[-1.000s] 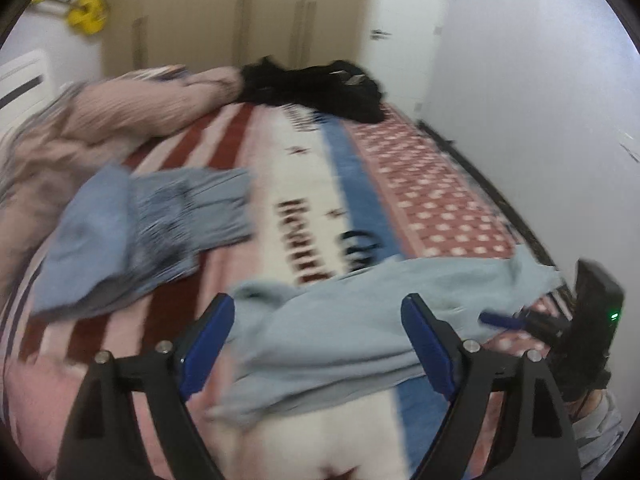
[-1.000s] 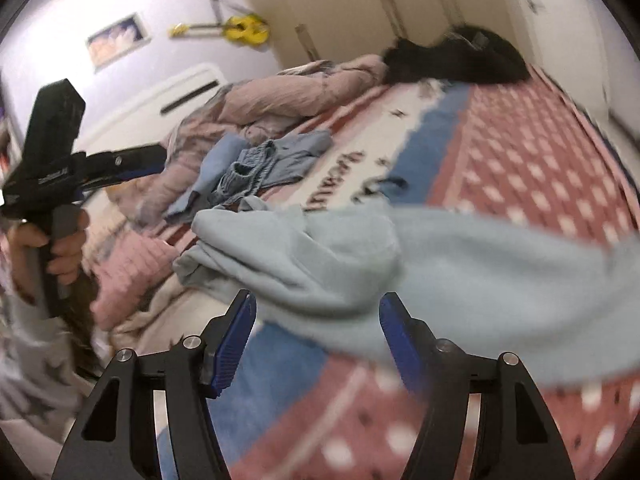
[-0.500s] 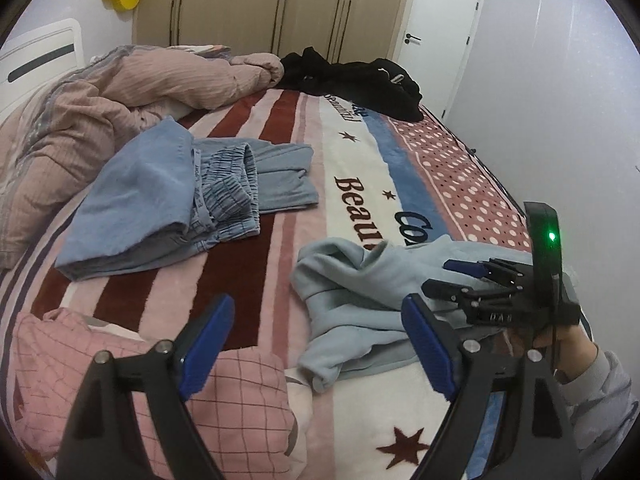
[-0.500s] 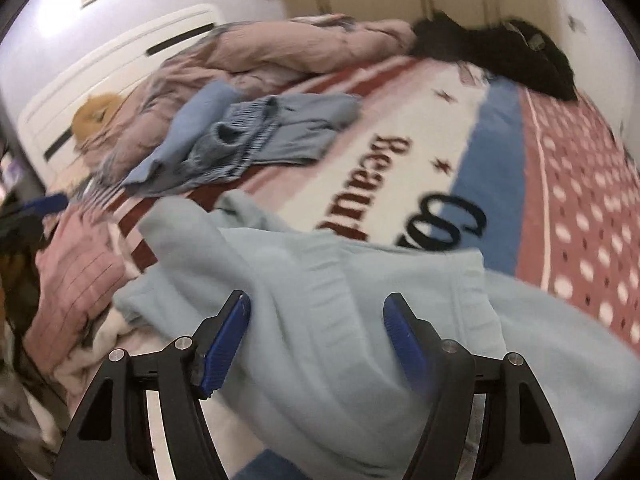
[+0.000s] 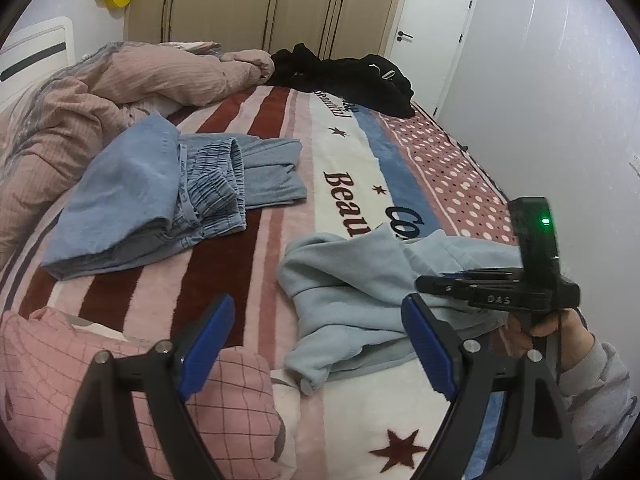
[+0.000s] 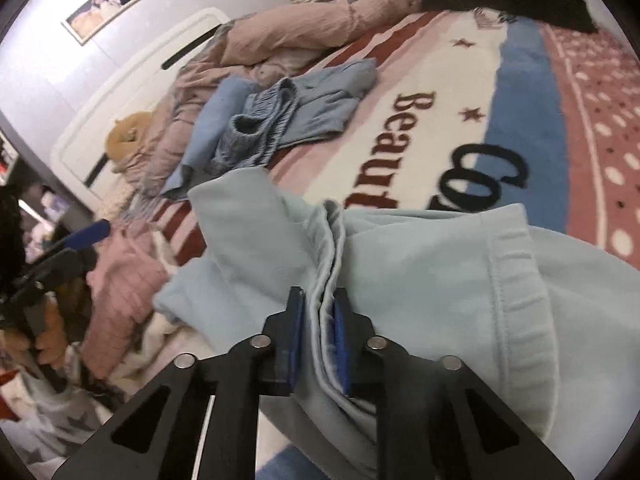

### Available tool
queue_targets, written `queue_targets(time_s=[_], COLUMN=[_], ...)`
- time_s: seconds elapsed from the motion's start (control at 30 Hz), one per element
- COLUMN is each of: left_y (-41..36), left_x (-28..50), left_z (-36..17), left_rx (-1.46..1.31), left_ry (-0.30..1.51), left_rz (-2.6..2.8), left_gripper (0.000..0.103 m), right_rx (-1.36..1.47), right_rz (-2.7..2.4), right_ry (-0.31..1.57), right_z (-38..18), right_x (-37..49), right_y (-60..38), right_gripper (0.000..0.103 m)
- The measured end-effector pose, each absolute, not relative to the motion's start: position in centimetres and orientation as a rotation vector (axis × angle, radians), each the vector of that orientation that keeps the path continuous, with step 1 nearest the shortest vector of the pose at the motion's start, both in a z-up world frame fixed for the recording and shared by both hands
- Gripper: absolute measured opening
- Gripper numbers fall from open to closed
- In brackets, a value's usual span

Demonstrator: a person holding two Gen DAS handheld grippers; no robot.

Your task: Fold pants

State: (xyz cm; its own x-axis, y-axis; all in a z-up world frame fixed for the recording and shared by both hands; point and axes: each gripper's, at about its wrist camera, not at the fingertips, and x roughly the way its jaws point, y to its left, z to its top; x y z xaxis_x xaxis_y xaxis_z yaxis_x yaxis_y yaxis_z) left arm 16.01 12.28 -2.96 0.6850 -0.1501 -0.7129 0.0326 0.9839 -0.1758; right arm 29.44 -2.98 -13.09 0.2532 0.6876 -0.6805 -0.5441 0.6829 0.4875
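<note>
Crumpled light blue pants [image 5: 360, 292] lie on the striped bed blanket [image 5: 224, 256], ahead and to the right in the left wrist view. My left gripper [image 5: 316, 340] is open and empty, held above the blanket just short of the pants. My right gripper [image 6: 318, 324] is shut on a bunched fold of the light blue pants [image 6: 420, 280]. It also shows in the left wrist view [image 5: 424, 282], reaching in from the right over the pants.
Folded blue denim clothes [image 5: 160, 196] lie at the left middle of the bed. A pink duvet [image 5: 100, 96] and black clothes [image 5: 344, 76] lie at the far end. A pink checked cloth [image 5: 120, 392] lies near the left gripper. A white wall [image 5: 560, 100] runs along the right.
The right gripper has closed on a fold of the light blue pants; it was open before. The left gripper has pulled back and steadied, still open.
</note>
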Motion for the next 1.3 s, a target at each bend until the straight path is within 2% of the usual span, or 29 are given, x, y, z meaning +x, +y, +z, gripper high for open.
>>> queue_targets(time_s=[0.3,0.4,0.43,0.5,0.53,0.57,0.6,0.73,0.87,0.9,0.97,1.0,1.03,1.07,1.17,1.3], left_y=[11.5,11.3,11.3,11.2,11.2,11.1,11.1,10.9,10.7,10.7,10.6,10.6,10.7,10.7,10.8,10.8], left_x=[16.0,16.0,16.0,16.1,16.1,16.2,16.2,16.3,16.4,16.4,16.4,16.4,16.4,16.3,16.2,16.1], left_z=[-3.1,-3.0,-3.0,-3.1,-3.1,-3.2,-3.2,-3.4,-3.3,-3.3,-3.3,-3.3,-3.3,-3.3,-3.3,-3.2], left_rx=[-0.142,-0.137,-0.137,-0.14,-0.14,-0.138,-0.136,-0.137,-0.142,-0.142,-0.139,-0.138,-0.138,-0.14,-0.146,-0.143], left_ry=[0.816,0.814,0.813,0.816,0.817,0.818,0.819,0.825,0.827,0.827,0.828,0.828,0.827,0.827,0.825,0.822], left_rz=[-0.106,-0.11,-0.11,-0.112,-0.114,-0.114,-0.113,-0.116,-0.124,-0.124,-0.121,-0.119,-0.118,-0.117,-0.114,-0.117], left_gripper=[0.083,0.083,0.083,0.083,0.083,0.083,0.083,0.083,0.083,0.083,0.083,0.083,0.083,0.083,0.083,0.083], right_rx=[0.243,0.275,0.289,0.323,0.323,0.317,0.314,0.456,0.473,0.481,0.479,0.479,0.48,0.472,0.462,0.608], right_rz=[0.508,0.474,0.487,0.517,0.502,0.48,0.474,0.675,0.746,0.766,0.793,0.801,0.798,0.782,0.725,0.759], right_ry=[0.891,0.925,0.942,0.98,0.975,0.964,0.962,1.085,1.087,1.084,1.072,1.065,1.049,1.033,0.991,0.973], right_z=[-11.4,-11.8,-12.0,-12.4,-12.4,-12.3,-12.3,-14.1,-14.2,-14.1,-13.7,-13.5,-13.2,-12.9,-12.2,-11.2], right_x=[28.6,29.5,29.8,30.3,30.1,30.1,29.9,30.4,30.4,30.3,30.1,29.9,29.7,29.5,29.1,28.5], right_y=[-8.9,-10.8,-11.1,-12.1,-12.5,-12.9,-13.2,-13.3,-12.5,-12.3,-11.8,-11.8,-11.7,-11.8,-12.2,-14.4], right_gripper=[0.006,0.007,0.01,0.026,0.044,0.057,0.058,0.058,0.056,0.053,0.039,0.035,0.021,0.015,0.014,0.014])
